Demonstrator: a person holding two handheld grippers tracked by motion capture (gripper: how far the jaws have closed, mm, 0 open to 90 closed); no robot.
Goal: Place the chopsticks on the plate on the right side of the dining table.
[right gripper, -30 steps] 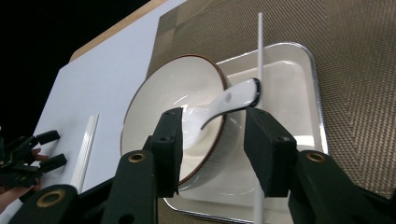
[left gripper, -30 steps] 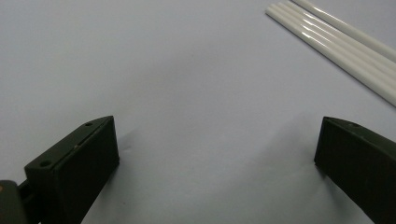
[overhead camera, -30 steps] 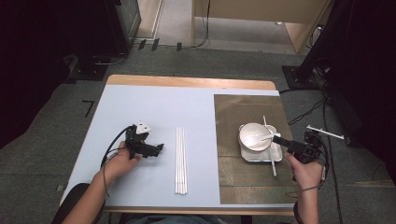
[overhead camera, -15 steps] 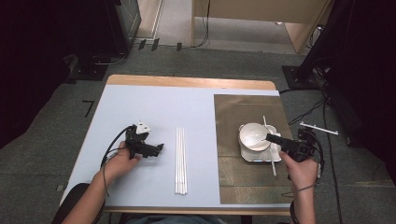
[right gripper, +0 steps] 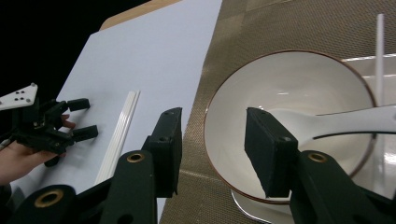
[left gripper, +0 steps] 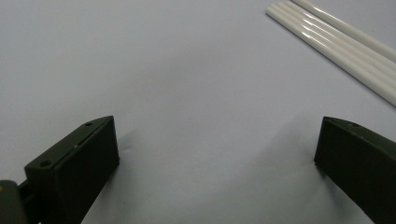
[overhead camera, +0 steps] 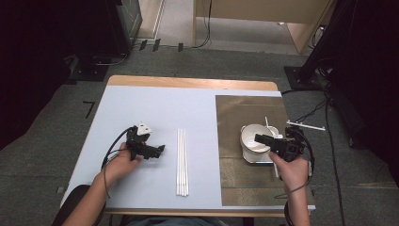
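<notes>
A white bowl with a white spoon in it stands on a small white plate on the brown placemat. My right gripper hovers over the bowl's left half, open, nothing between its jaws; in the right gripper view the bowl's left rim lies below the gap. A thin white stick lies across the plate behind the bowl. My left gripper rests open on the pale blue table cover, empty, left of several white sticks.
The placemat covers the table's right part; the pale blue cover spreads over the left and middle. The white sticks lie side by side, running front to back. A white bar sits just off the table's right edge.
My right gripper has moved left from beside the bowl to over it, rising a little. The left gripper and the sticks have stayed put.
</notes>
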